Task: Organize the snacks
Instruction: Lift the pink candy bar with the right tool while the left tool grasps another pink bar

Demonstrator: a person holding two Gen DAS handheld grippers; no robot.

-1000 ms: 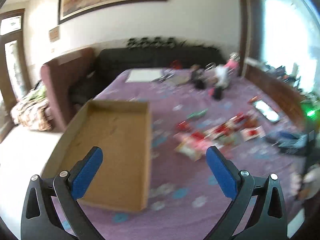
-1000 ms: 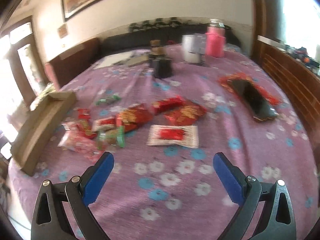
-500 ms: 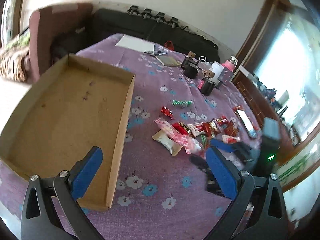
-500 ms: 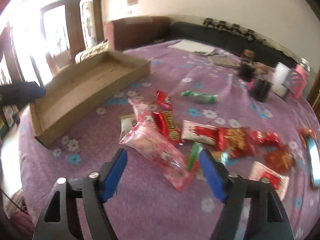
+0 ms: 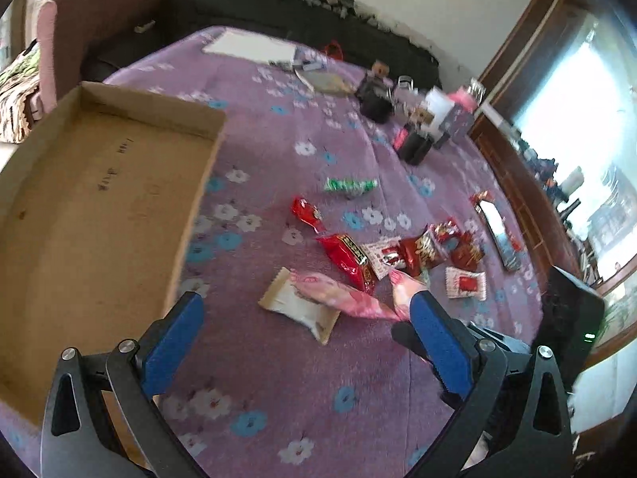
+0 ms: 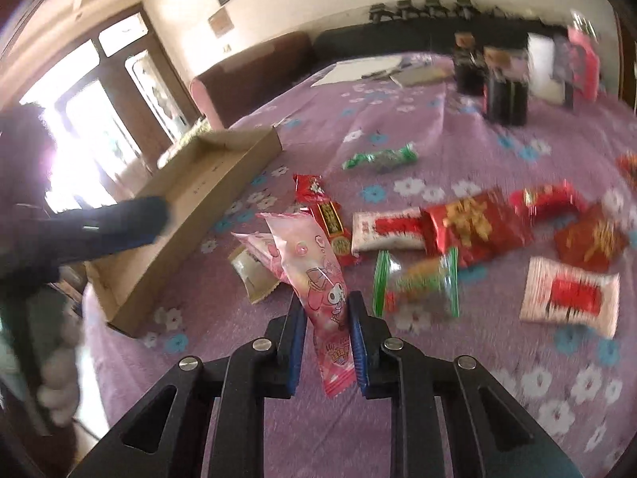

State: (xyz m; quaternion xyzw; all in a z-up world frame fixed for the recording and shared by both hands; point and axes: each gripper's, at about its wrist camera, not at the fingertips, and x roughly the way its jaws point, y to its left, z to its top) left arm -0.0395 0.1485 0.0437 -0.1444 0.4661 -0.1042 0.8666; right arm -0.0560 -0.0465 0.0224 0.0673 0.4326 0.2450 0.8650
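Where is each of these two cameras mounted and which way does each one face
Left wrist: on the left gripper, tilted down over the purple flowered cloth, the open cardboard tray at its left; its blue pads stand open.
Right wrist: on the right gripper, shut on a pink cartoon snack packet; the left gripper shows at left.
Shared: tray, green wrapped candy, red snacks.

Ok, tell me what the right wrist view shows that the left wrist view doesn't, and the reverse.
Right wrist only: the right gripper, jaws just closed, pinching the pink snack packet, and a striped green-edged packet beside it.
Left wrist only: the left gripper open, nothing between its pads, and the cardboard tray's bare floor.
Both: the tray, the green candy packet, the red packets and the flowered purple tablecloth.
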